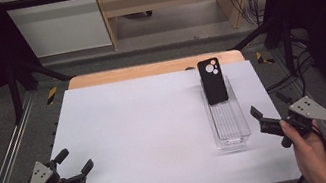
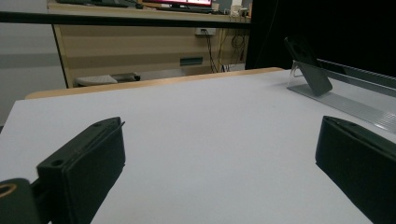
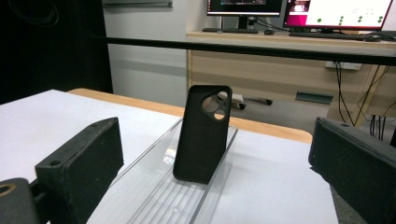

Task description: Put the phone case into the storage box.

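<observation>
You had one white table (image 1: 149,139) in front of you, and on it one clear plastic tray (image 1: 231,132). One black phone case (image 1: 213,81) stood in that tray; the case showed one cluster of camera cut-outs near its top. You held two grippers, one per hand: the left gripper (image 1: 76,161) and the right gripper (image 1: 269,114). Each carried two black jaws and one grey three-cornered plate. Behind the table, two lit monitors (image 3: 299,9) sat on one wooden desk (image 3: 289,60).

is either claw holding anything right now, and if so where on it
Nothing is held. The left claw and right claw are both open over the table, apart from the phone case leaning in the clear tray.
</observation>
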